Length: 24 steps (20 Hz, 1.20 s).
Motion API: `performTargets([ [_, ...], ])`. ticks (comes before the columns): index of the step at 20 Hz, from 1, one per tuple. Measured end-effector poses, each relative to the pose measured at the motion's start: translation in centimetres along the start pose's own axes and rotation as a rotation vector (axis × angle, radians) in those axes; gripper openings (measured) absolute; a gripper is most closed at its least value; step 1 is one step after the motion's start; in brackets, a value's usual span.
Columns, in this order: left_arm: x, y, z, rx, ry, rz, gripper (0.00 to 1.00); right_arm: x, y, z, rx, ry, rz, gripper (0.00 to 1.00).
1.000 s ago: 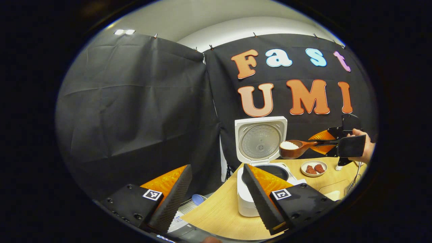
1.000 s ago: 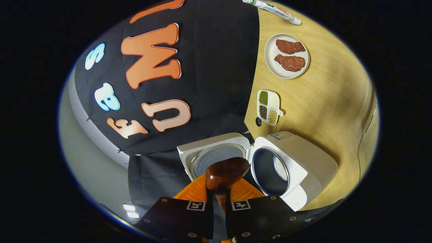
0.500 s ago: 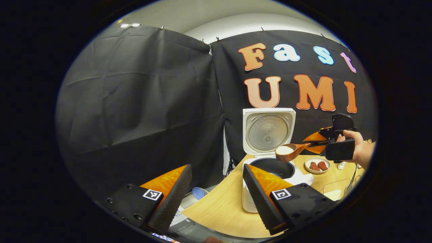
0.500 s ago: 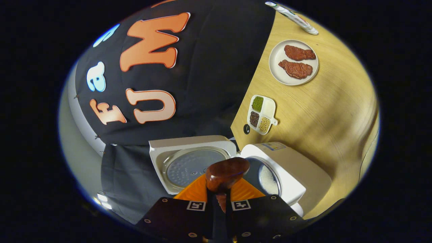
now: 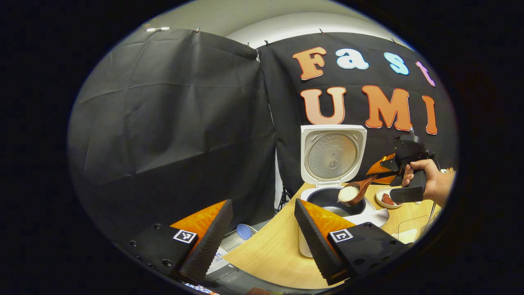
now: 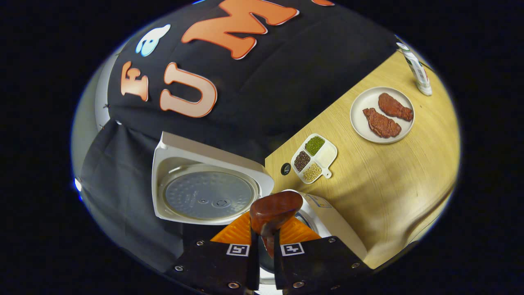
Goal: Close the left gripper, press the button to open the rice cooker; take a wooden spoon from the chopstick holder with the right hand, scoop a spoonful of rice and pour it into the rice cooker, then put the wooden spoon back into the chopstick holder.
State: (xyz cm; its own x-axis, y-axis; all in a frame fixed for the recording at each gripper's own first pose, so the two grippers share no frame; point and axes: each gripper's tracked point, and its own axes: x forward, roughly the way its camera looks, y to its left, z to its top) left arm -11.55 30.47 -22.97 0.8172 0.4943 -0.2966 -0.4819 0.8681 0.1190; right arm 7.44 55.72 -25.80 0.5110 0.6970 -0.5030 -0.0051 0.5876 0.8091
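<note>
The white rice cooker [image 5: 344,213] stands at the table's left end with its lid [image 5: 332,155] swung up. Over its dark pot hangs the wooden spoon [image 5: 355,191], tilted down, with white rice in its bowl. A hand holds my right gripper [image 5: 378,175], which is shut on the spoon's handle. In the right gripper view the spoon's brown back [image 6: 275,209] rises between the closed fingers [image 6: 265,241], above the cooker [image 6: 327,223] and beside its lid [image 6: 204,192]. My left gripper [image 5: 262,235] stands open with nothing between its fingers, low and near the table's left edge.
On the wooden table [image 6: 393,176] lie a plate with two pieces of meat [image 6: 382,114], a small divided dish of beans [image 6: 314,157] and a white bottle [image 6: 417,71] at the far end. A blue round object [image 5: 244,231] sits below the table's left edge.
The right gripper has carried the spoon down and left until it is over the cooker's pot and tipped its bowl downward. The left gripper has stayed open and shifted slightly.
</note>
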Motion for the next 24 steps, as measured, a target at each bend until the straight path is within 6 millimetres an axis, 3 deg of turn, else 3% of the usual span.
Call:
performTargets([
  [11,1.9,-0.4,-0.3,0.007,0.018,-0.012,1.00,0.4,0.7,-0.8,-0.437,-0.015,-0.030,0.14],
  [24,1.0,-0.9,-0.1,0.012,0.013,-0.015,1.00,-2.1,6.6,-0.8,-0.878,-0.167,0.065,0.14],
])
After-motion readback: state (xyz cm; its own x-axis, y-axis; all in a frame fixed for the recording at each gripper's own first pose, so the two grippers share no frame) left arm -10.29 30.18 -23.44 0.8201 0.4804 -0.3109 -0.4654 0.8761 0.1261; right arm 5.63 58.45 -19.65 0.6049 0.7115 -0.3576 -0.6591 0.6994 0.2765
